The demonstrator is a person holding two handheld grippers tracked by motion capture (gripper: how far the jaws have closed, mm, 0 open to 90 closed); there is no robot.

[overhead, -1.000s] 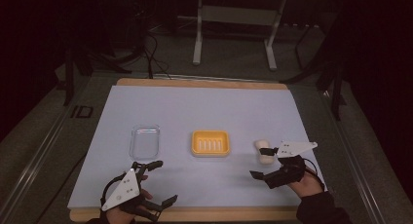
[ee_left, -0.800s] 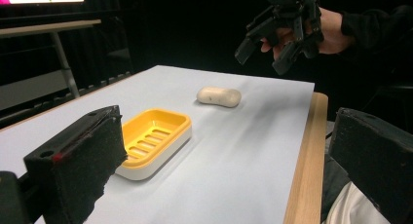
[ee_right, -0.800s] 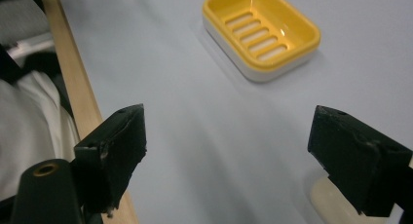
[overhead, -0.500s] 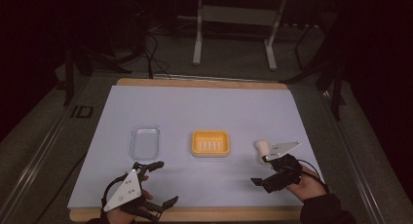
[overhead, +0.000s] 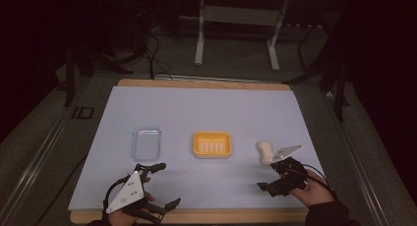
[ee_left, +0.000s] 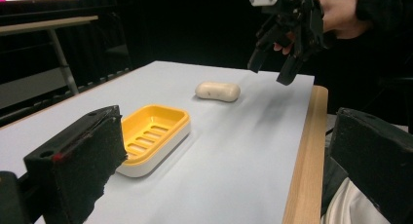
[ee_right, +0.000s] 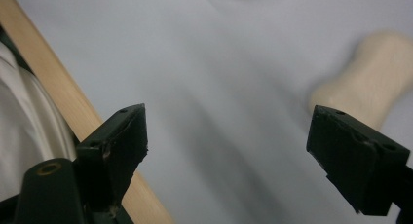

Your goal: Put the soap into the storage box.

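A cream soap bar (overhead: 264,152) lies on the pale blue mat, right of a yellow slotted soap dish (overhead: 212,144). My right gripper (overhead: 268,178) hovers open just in front of the soap, tilted down, nothing between its jaws. In the right gripper view the soap bar (ee_right: 370,87) sits beyond the right jaw, outside the open gripper (ee_right: 234,151). My left gripper (overhead: 166,185) is open near the front edge. The left gripper view looks past its wide-open gripper (ee_left: 226,160) at the soap dish (ee_left: 153,131), the soap bar (ee_left: 217,91) and the right gripper (ee_left: 272,70) above the mat.
A clear plastic lid (overhead: 146,142) lies left of the dish. The table's wooden front edge (ee_right: 58,87) runs close under the right gripper, with a white sleeve (ee_right: 19,117) beside it. A metal stand (overhead: 236,14) stands on the floor beyond the table.
My right gripper has drawn back a little toward the front edge and tipped downward, leaving the soap bar more exposed. The left gripper has barely shifted.
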